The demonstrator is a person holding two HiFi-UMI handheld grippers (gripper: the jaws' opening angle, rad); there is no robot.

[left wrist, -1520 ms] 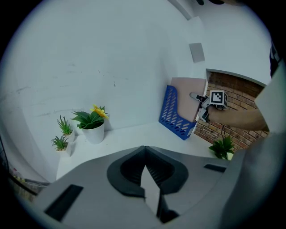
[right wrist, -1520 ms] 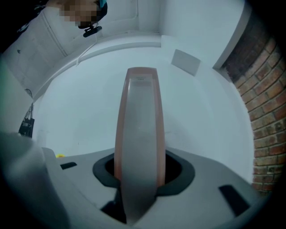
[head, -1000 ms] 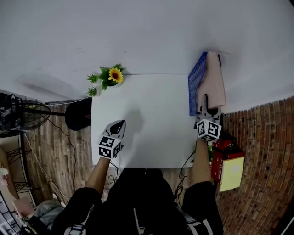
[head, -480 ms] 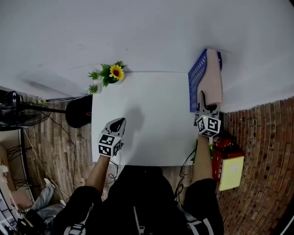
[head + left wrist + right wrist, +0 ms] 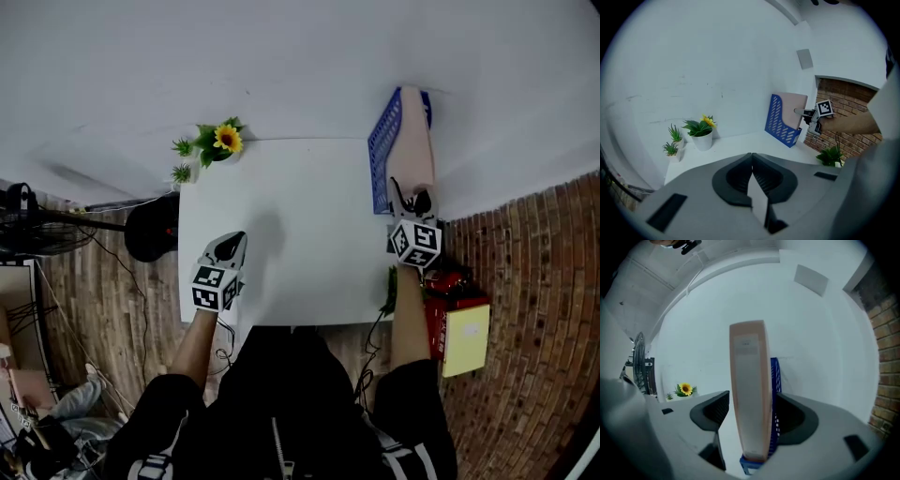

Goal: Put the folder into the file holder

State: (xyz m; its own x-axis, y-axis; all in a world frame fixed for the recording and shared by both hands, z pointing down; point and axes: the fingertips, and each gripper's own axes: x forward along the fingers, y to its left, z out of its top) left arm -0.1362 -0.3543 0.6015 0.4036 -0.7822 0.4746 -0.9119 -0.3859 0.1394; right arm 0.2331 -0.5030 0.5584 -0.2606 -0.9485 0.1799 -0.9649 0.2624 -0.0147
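One white table (image 5: 300, 216) carries one blue file holder (image 5: 380, 155) at its far right corner, and one pale pink folder (image 5: 412, 141) stands upright inside it. The right gripper (image 5: 410, 200) is at the folder's near edge; its fingers (image 5: 712, 411) are opening, with the folder between them and a gap on each side. The left gripper (image 5: 228, 246) hovers over the table's left part, its fingers (image 5: 740, 176) pressed together on nothing. At the far left corner stand one potted sunflower (image 5: 701, 133) and two small plants (image 5: 671, 148). One fan (image 5: 640, 362) stands off the table's left side. To the right, on the floor, are one red box (image 5: 445, 291), one yellow pad (image 5: 466, 339) and one leafy plant (image 5: 829, 156).
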